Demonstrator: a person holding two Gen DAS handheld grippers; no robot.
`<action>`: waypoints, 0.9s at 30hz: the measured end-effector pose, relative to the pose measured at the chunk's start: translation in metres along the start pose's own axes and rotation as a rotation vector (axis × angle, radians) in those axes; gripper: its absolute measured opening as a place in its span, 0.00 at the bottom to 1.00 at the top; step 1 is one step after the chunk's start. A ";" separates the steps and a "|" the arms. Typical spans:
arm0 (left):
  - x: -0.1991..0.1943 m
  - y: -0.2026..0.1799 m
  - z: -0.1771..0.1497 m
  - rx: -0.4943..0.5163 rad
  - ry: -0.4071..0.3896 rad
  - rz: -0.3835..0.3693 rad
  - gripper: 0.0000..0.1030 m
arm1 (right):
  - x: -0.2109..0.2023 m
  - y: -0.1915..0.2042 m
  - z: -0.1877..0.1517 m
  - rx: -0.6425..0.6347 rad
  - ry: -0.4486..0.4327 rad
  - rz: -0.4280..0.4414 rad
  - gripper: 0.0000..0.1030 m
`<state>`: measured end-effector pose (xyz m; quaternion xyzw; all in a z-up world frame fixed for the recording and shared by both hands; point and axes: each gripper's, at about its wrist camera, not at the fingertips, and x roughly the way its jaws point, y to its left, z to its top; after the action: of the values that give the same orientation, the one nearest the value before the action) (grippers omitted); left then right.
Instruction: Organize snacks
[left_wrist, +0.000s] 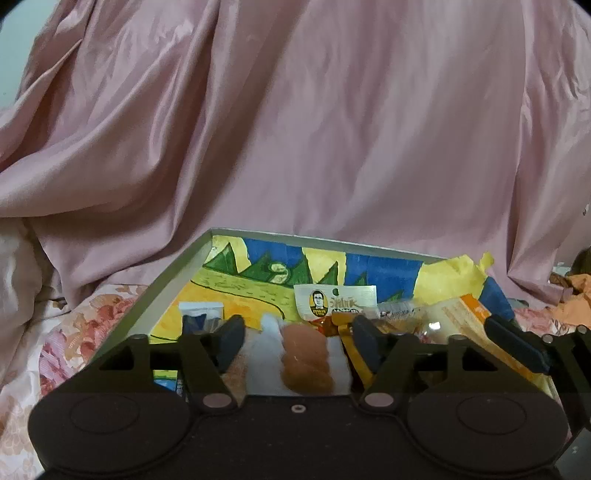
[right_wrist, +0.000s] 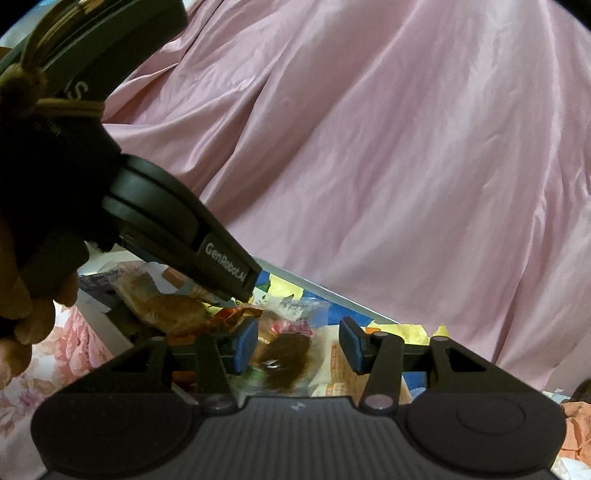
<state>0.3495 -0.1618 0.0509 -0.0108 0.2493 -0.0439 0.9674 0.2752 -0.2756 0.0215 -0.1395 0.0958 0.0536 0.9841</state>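
A shallow box with a grey rim (left_wrist: 177, 273) and a colourful drawn lining holds several snack packs. My left gripper (left_wrist: 297, 343) hangs open over it, and a clear pack of orange-pink round pastries (left_wrist: 304, 363) lies between its fingers without being pressed. My right gripper (right_wrist: 298, 345) is also open, its blue pads either side of a clear pack with a dark brown cake (right_wrist: 286, 360). A white sachet with a portrait (left_wrist: 332, 301) lies further back in the box. A finger (right_wrist: 229, 264) of the left gripper reaches in from the upper left of the right wrist view.
Pink satin cloth (left_wrist: 295, 129) rises right behind the box. A floral bedsheet (left_wrist: 55, 332) lies to its left and orange cloth (left_wrist: 572, 295) to its right. An orange pack (left_wrist: 461, 325) and a bread pack (right_wrist: 166, 306) crowd the box. A hand (right_wrist: 22, 314) holds the left gripper.
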 end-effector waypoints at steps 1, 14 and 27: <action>-0.001 0.001 0.001 -0.002 -0.006 0.002 0.76 | -0.001 0.000 0.000 -0.002 -0.003 -0.003 0.61; -0.033 0.020 0.006 -0.066 -0.090 0.048 0.99 | -0.009 -0.003 0.004 0.024 -0.059 -0.033 0.92; -0.096 0.047 -0.026 -0.125 -0.150 0.083 0.99 | -0.062 -0.003 0.002 0.097 -0.105 -0.029 1.00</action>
<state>0.2569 -0.1059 0.0726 -0.0641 0.1786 0.0127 0.9818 0.2158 -0.2826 0.0368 -0.0903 0.0443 0.0417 0.9941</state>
